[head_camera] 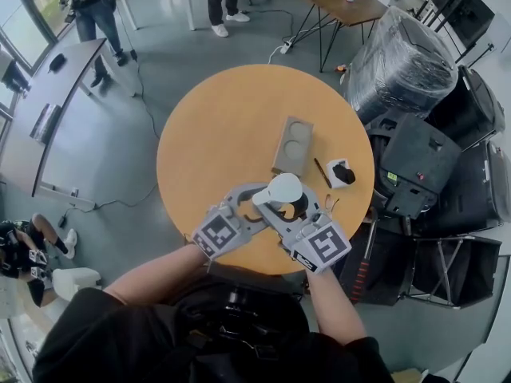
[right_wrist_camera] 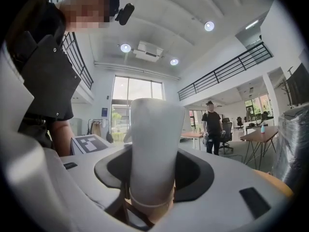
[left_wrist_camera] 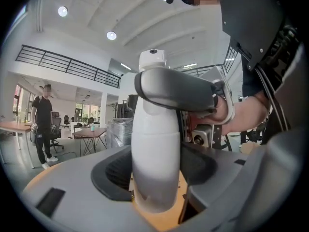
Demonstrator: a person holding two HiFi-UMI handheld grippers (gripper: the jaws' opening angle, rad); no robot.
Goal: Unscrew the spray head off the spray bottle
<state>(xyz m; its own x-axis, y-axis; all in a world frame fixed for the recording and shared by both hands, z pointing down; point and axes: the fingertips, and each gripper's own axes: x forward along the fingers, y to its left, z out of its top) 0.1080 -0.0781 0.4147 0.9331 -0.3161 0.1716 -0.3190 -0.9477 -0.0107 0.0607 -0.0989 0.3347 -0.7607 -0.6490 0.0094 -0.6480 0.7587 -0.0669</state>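
Observation:
A white spray bottle (head_camera: pixel 283 188) stands upright near the front edge of the round orange table (head_camera: pixel 215 126). My left gripper (head_camera: pixel 254 201) comes in from the left and is shut on the bottle's lower body (left_wrist_camera: pixel 155 153), which sits against both dark pads. Higher up, my right gripper (head_camera: pixel 292 207) comes in from the right. One of its grey fingers (left_wrist_camera: pixel 178 88) wraps around the bottle just below the white spray head (left_wrist_camera: pixel 152 60). In the right gripper view, the bottle's upper part (right_wrist_camera: pixel 154 144) fills the gap between the right gripper's (right_wrist_camera: pixel 153 180) pads.
A grey tray with two round recesses (head_camera: pixel 291 146), a thin dark stick (head_camera: pixel 322 172) and a small white and black object (head_camera: pixel 342 173) lie behind the bottle. Black cases (head_camera: pixel 423 166) and a plastic-wrapped bundle (head_camera: pixel 399 62) crowd the table's right side. People stand at the far desks.

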